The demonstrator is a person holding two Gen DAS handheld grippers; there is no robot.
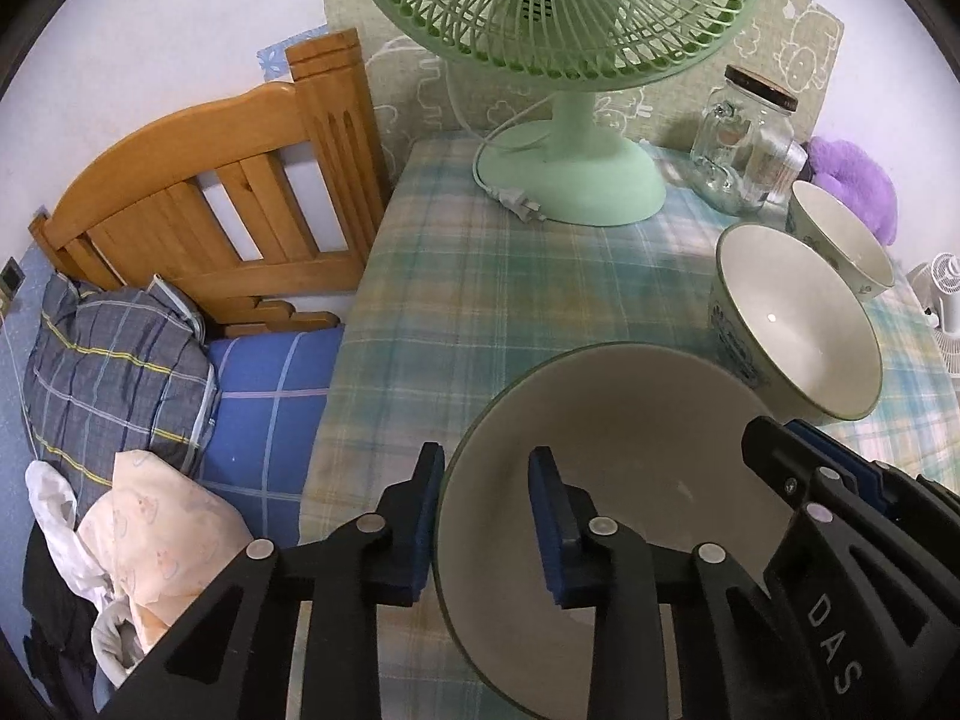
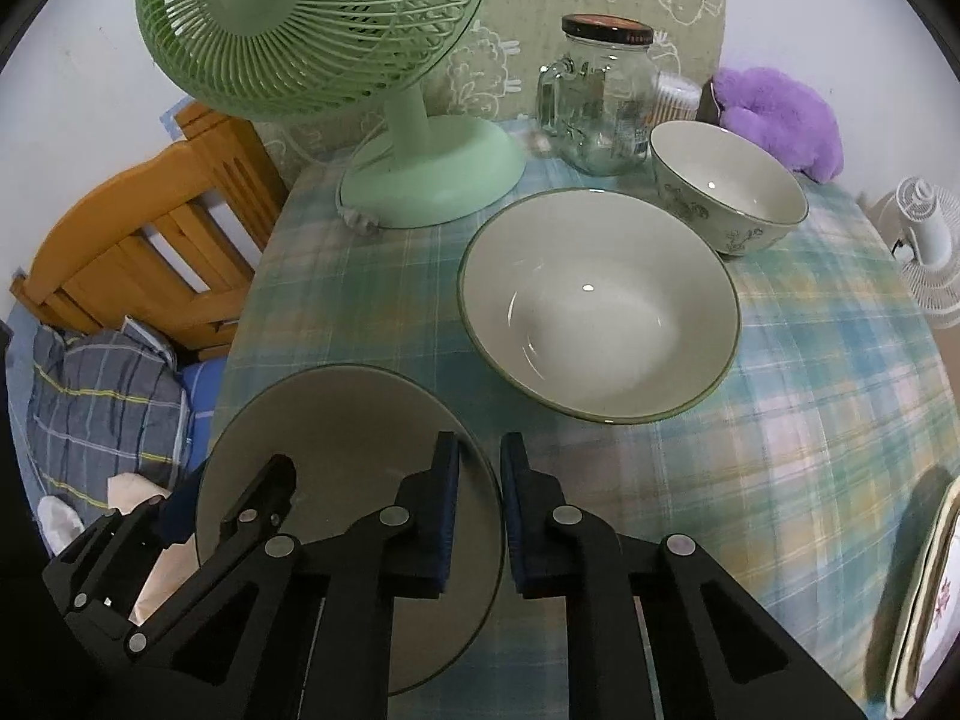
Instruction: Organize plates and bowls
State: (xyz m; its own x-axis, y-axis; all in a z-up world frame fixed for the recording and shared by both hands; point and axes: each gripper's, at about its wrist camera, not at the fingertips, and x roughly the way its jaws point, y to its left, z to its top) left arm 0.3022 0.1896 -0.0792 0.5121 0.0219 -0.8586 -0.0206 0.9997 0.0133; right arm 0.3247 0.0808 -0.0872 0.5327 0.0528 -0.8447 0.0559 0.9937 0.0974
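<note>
We grip the near plate (image 2: 336, 480), low and left in the right view, by opposite rims: left gripper (image 1: 487, 531) and right gripper (image 2: 480, 516) both pinched on it. Next likely: lift it level toward the bowl (image 2: 600, 306).

**Readable lettering: one mark only**

The white letters "DAS" stand on the black body of the right gripper (image 1: 774, 456), seen in the left wrist view just right of the near bowl (image 1: 630, 420). The print on the jar's lid (image 2: 607, 30) and on the jar (image 2: 600, 114) itself is too blurred to read.
</note>
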